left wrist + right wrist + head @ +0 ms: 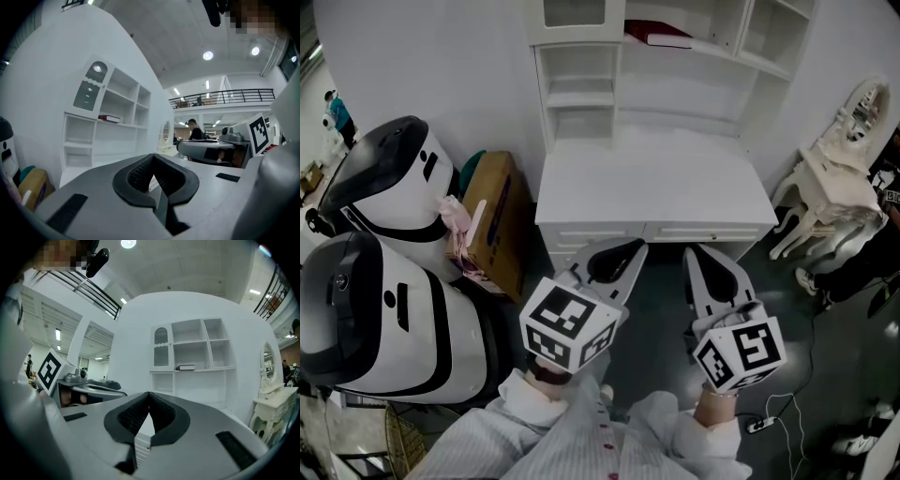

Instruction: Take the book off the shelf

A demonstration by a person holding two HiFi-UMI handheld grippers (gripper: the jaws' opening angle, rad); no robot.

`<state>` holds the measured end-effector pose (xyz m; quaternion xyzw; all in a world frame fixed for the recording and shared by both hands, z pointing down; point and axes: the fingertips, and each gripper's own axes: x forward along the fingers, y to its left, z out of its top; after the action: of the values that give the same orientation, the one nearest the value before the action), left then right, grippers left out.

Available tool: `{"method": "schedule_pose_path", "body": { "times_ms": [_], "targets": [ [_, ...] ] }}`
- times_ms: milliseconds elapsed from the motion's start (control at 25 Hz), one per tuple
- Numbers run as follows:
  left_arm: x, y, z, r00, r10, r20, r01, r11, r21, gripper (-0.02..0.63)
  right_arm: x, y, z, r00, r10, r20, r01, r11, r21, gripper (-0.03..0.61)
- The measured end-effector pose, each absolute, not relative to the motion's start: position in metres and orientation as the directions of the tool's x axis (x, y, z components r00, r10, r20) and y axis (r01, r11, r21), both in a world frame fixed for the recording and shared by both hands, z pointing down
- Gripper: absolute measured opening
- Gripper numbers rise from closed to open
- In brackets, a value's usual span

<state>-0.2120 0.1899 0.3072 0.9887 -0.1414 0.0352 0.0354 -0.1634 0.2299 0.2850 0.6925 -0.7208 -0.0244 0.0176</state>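
Note:
A dark red book (661, 36) lies flat on the middle shelf of the white hutch (581, 89) that stands on a white desk (656, 183). The book also shows in the left gripper view (109, 118) and in the right gripper view (186, 367). Both grippers are held level in front of the desk's front edge, well short of the shelf. The left gripper (626, 251) (152, 159) is shut with nothing in it. The right gripper (694, 253) (149, 394) is shut and empty too.
Two large white robots (389, 173) (384, 314) and a cardboard box (499, 225) stand left of the desk. A white ornate table with a mirror (836, 173) is at the right. Cables (761, 424) lie on the dark floor. A person (193, 130) stands far off.

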Motion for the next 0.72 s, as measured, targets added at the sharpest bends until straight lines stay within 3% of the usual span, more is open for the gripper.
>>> {"method": "schedule_pose_path", "body": {
  "times_ms": [720],
  "targets": [
    [-0.137,0.047,0.299,0.969,-0.237,0.073,-0.241,-0.969,0.059,0.009,-0.095,0.094,0.278,0.019,-1.0,0.007,-0.997,-0.018,0.072,0.014]
  ]
}}
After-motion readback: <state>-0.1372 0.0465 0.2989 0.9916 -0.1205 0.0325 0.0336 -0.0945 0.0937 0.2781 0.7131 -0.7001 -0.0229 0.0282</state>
